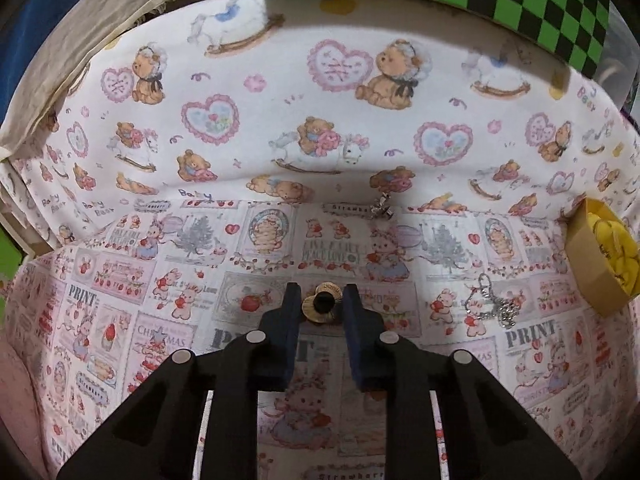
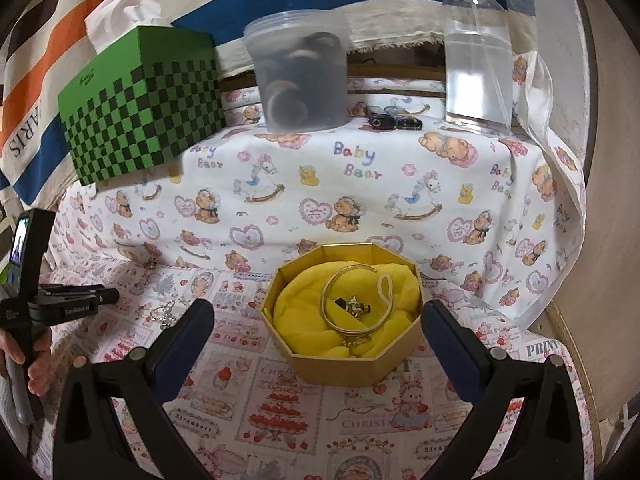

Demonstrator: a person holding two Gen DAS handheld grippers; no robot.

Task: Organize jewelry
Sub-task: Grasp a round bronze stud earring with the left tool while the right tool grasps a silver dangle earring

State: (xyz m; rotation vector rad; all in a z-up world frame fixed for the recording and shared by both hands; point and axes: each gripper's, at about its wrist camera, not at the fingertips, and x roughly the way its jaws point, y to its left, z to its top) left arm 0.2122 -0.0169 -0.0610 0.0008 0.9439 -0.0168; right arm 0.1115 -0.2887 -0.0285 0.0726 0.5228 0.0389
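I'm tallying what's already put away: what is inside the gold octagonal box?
The gold octagonal box holds crumpled yellow cloth with a gold bangle, a cream loop and a small dark-and-gold trinket on top. Anything beneath the cloth is hidden.

"baby bear" repeats on the white teddy cloth (image 2: 356, 164); "print", "christmas", "strawberry" on the pink patchwork cloth (image 1: 532, 336); "aris" on the striped fabric (image 2: 20, 136) at nine o'clock.
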